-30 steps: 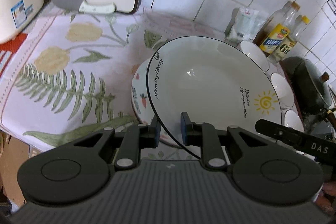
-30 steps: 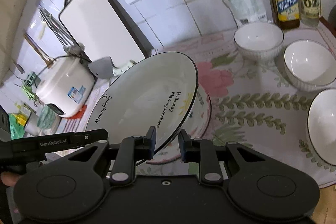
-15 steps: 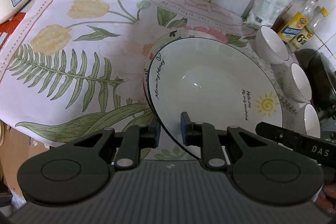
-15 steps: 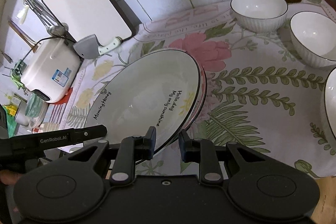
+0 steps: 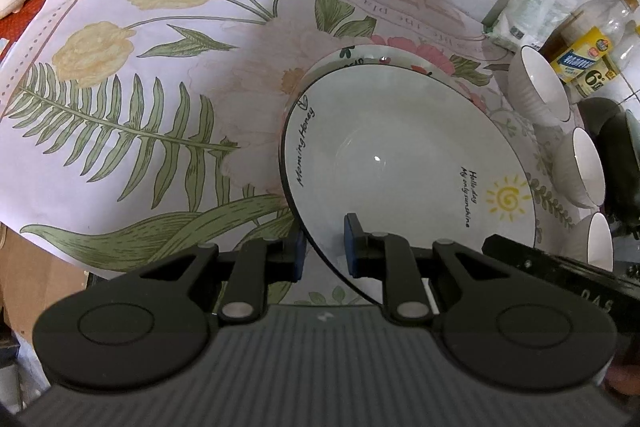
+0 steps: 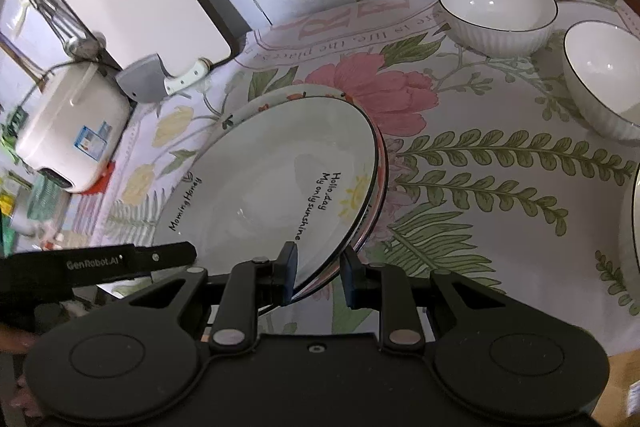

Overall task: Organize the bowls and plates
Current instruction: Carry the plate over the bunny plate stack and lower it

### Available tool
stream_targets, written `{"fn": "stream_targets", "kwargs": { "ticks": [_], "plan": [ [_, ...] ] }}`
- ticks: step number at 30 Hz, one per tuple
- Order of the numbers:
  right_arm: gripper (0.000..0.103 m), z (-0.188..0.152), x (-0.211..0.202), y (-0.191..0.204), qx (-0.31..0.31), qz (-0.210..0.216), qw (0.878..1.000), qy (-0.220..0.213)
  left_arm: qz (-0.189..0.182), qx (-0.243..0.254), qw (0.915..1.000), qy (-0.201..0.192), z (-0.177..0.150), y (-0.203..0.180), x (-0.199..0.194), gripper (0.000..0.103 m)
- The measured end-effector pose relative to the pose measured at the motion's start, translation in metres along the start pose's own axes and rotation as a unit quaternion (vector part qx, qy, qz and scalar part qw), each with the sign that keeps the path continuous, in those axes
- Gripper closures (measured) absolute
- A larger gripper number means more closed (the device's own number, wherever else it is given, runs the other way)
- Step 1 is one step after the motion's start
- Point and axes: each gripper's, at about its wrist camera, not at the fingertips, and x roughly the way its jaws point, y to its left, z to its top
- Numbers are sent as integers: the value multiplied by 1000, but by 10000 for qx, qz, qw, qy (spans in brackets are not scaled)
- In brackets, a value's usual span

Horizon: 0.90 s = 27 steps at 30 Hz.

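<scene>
Sun plate (image 5: 404, 163): white, black-rimmed, lying on the flowered plate (image 6: 256, 107) at the cloth's middle.
Left gripper (image 5: 323, 247): at the plate's 6 o'clock, fingers spread to either side of the rim, not pinching.
Right gripper (image 6: 318, 267): at 5 o'clock on the stack, fingers likewise spread astride the rims.
White bowls (image 6: 497, 11): at 1 o'clock, well apart.
Tablecloth (image 5: 120, 107): floral.

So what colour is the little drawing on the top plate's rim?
Yellow: a small sun on the white plate, clearest in the left wrist view.
</scene>
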Motion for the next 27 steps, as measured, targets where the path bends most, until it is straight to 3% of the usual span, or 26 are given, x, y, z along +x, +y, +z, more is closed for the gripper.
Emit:
{"fn": "stream_targets", "kwargs": {
  "ticks": [15,27],
  "plan": [
    [71,-1,10,27,-909,-900,9917,-99,82,-210,9997,45,-1,1,7,85],
    [69,-5,19,29,-1218,-1172,9849,-370,227,-155,9996,28,-1,-4,10,85]
  ]
}}
